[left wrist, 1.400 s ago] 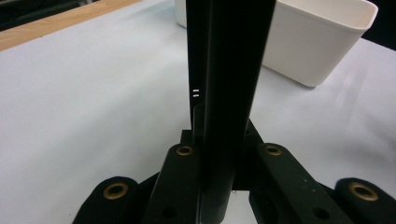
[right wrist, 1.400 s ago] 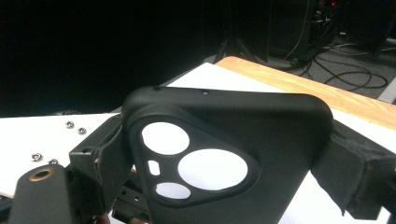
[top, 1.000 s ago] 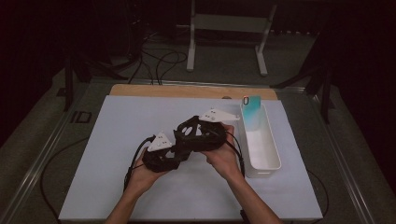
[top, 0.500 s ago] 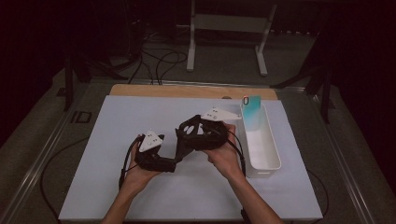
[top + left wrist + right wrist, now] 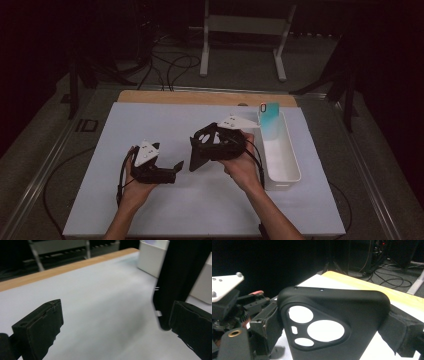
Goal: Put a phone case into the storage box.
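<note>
Right gripper [image 5: 329, 325] shut on black phone case [image 5: 332, 322], pads [image 5: 265, 325] squeezing both long sides, camera holes facing the right gripper view. Case up off the white mat [image 5: 150, 125], near the middle, hanging down from that gripper [image 5: 200, 157] in the high view.

Left gripper [image 5: 172, 167] wide open, nothing between the pads [image 5: 40, 327]. Jaws just been opening, w/ no thing in them. In the left gripper view, case edge [image 5: 175, 277] just beside the right-hand pad, not pinched, prob not touching.

White bin [image 5: 280, 160] on the right side of mat, teal phone case [image 5: 270, 120] standing up at its far end. Prob next spot for the black one too, but only a guess.

How to do this bit well:
- keep right grip tight & even on both sides, no twisting, case is bendy
- keep left gripper clear of the case, so no bump
- carry case high enough to get over the bin wall
- come in slow over the bin, w/ room left beside the teal one
- let go only when case is low inside, not from up high
</note>
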Motion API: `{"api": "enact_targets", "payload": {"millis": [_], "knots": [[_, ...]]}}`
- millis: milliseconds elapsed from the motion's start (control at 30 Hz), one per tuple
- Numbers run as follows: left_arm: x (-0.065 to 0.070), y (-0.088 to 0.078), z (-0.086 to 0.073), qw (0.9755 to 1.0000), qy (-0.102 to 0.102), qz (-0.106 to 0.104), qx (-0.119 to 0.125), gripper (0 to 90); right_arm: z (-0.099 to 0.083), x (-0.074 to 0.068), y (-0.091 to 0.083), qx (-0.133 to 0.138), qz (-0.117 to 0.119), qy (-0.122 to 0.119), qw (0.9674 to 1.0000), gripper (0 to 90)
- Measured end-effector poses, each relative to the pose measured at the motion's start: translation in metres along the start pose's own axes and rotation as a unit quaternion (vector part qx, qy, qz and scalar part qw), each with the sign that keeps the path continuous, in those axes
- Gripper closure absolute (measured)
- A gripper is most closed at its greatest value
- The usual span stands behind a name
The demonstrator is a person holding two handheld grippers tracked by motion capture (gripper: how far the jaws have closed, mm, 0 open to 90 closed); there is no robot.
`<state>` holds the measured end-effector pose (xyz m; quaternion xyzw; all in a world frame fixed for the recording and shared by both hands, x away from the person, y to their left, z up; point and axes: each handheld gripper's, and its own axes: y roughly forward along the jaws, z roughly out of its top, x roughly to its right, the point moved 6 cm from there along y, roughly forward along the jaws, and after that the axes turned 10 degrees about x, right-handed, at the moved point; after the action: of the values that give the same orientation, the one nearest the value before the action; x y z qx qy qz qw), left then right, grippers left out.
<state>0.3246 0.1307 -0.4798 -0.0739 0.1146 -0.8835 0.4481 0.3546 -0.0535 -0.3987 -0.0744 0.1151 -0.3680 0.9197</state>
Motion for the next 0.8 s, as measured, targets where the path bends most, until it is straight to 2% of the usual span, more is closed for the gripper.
{"api": "enact_targets", "payload": {"millis": [200, 333, 567, 633, 800], "knots": [[-0.018, -0.015, -0.015, 0.9991, -0.002, 0.041, 0.013, 0.0, -0.001, 0.004, -0.001, -0.002, -0.006, -0.001, 1.0000, 13.4], [-0.024, -0.023, -0.023, 0.9983, -0.002, 0.056, 0.016, 0.0, -0.001, 0.005, -0.001, -0.004, -0.009, 0.002, 0.9999, 13.4], [-0.028, -0.038, -0.038, 0.9984, 0.016, 0.052, 0.017, 0.0, -0.002, 0.007, 0.001, -0.004, -0.010, 0.001, 0.9999, 13.4], [-0.032, -0.042, -0.043, 0.9978, 0.022, 0.061, 0.013, 0.0, -0.002, 0.008, 0.001, -0.004, -0.013, 0.002, 0.9999, 13.3], [-0.036, -0.043, -0.045, 0.9975, 0.015, 0.067, 0.017, 0.0, -0.001, 0.010, 0.002, -0.004, -0.015, 0.004, 0.9999, 13.3]]}}
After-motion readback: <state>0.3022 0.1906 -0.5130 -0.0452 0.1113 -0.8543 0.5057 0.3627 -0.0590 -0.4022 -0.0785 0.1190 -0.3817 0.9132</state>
